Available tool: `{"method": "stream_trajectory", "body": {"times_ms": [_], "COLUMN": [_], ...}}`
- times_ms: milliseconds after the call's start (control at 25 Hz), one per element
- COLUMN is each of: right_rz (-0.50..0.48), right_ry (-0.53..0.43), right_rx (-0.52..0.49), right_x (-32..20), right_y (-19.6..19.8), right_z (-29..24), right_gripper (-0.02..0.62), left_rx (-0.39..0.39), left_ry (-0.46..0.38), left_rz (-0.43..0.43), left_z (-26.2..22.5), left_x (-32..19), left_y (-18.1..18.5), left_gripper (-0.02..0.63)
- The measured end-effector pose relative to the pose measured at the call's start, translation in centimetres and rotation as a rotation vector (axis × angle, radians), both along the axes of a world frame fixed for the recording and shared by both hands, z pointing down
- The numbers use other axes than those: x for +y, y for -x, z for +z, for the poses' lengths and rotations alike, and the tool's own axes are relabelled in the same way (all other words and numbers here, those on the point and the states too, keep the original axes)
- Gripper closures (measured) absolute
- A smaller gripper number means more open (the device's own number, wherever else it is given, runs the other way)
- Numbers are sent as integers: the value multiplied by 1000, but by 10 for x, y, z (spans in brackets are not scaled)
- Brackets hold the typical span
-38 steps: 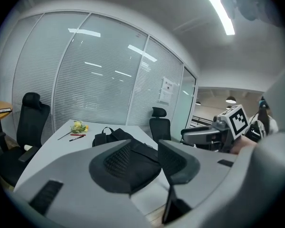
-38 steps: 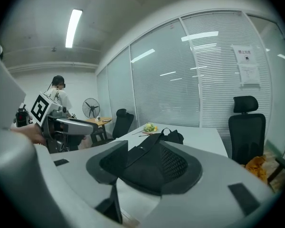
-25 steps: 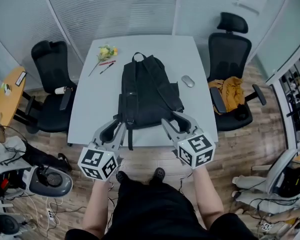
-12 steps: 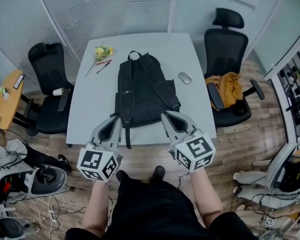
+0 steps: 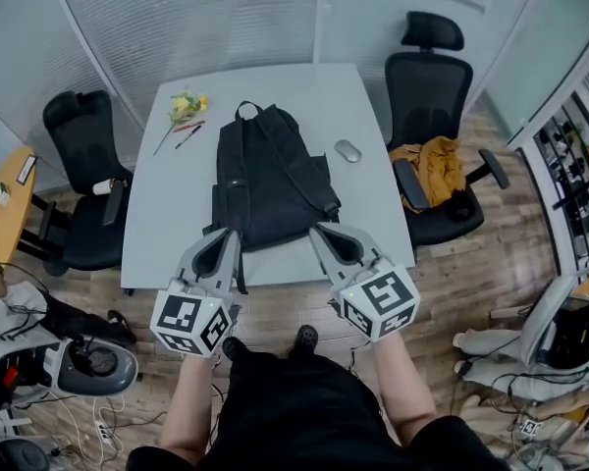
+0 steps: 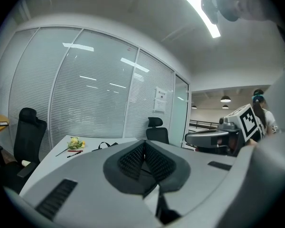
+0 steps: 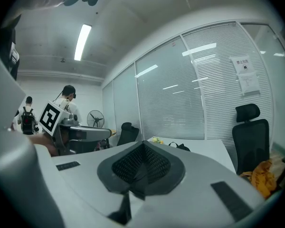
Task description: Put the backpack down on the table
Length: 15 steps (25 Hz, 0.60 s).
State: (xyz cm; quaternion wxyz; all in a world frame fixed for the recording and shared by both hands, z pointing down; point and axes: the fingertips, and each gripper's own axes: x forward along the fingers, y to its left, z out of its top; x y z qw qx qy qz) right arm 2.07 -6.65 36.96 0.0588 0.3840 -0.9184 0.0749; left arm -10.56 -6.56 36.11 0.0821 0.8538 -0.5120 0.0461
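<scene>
A black backpack lies flat on the white table, straps up and its top handle toward the far side. My left gripper hovers at the backpack's near left corner and my right gripper at its near right corner. The ribbed pads of the left gripper meet with nothing between them. The right gripper has just been closing its jaws, and its pads also meet on nothing. Both point nearly level across the table. The gripper bodies hide the backpack's near edge in both gripper views.
On the table lie a grey mouse, yellow flowers and pens. Black office chairs stand at the left and right, the right one with a yellow cloth. Machines and cables crowd the floor at the left.
Both grippers' jaws have drawn together beside the backpack's near edge. The backpack lies where it was on the table.
</scene>
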Motion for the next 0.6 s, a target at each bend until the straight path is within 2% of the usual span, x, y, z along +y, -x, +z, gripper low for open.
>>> {"method": "stream_trajectory", "body": {"times_ms": [600], "right_rz": [3], "right_ry": [-7], "right_rx": [-6], "right_x": [-4], "right_y": [-4], "right_z": [-3], "right_gripper": [586], "left_rx": [-9], "left_ry": [-5], "left_rz": [3], "left_z": [-3], "left_x": [1], "left_y": [1], "left_gripper": [607]}}
